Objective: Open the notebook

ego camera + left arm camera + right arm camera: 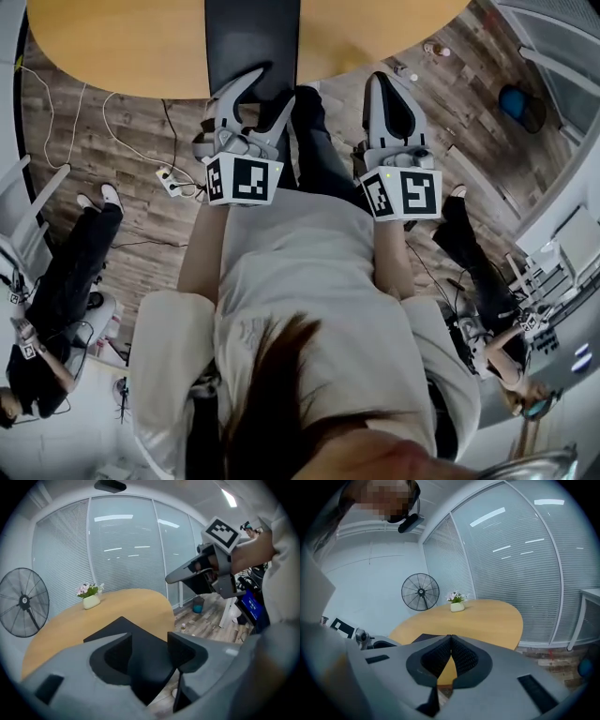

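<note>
An office with a wood-plank floor [141,131] and glass walls hung with blinds [122,550] surrounds a rounded wooden tabletop [122,47], which fills the top of the head view. The notebook [251,37], black and lying flat with its cover shut, sits at the top centre of that view, its near end reaching the tabletop's rim.

The left tongs [274,84] are just below the notebook's near end, at centre left of the head view. In the left gripper view the left tongs [150,639] are spread wide. The notebook [123,625] shows in the gap between them, but neither pad presses on it.

The right tongs [384,79] are to the right of the notebook in the head view, over the floor near the tabletop's rim. In the right gripper view the right tongs [450,640] are pressed together with nothing between them.

A small pot of flowers [457,603] stands on the far part of the tabletop, and a standing fan [420,592] is beyond it. A white power strip [173,180] with cables lies on the floor at the left of the head view.
</note>
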### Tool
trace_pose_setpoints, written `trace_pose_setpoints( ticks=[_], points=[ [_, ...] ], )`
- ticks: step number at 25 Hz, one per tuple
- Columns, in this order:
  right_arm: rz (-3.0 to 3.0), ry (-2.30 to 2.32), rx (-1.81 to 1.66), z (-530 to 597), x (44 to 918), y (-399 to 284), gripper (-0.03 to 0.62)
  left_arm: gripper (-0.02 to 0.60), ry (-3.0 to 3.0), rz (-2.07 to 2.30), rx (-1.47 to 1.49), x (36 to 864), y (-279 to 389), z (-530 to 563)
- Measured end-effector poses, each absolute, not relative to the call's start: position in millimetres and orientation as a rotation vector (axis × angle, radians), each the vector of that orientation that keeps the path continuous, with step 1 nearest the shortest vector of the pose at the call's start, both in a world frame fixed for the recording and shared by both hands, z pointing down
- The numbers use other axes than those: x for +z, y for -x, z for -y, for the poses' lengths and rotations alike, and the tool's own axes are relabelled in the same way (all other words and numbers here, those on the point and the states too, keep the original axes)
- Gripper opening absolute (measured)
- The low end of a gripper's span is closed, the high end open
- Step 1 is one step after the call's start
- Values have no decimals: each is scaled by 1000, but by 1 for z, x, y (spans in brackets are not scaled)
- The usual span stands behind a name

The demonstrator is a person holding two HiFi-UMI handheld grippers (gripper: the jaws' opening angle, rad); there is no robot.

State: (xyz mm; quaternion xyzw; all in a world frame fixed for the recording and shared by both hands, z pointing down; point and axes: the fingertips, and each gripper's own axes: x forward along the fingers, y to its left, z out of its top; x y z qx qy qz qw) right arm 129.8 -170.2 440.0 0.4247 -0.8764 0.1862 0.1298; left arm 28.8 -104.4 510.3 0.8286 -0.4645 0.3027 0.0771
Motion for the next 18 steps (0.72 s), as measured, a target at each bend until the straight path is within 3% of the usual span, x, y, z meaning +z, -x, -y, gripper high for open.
trace_pose_setpoints(
  ticks=[18],
  points=[
    [2521, -1214, 634, 151, 472, -132, 3, 278, -2508, 1222, 1191, 554, -56, 86]
  ],
)
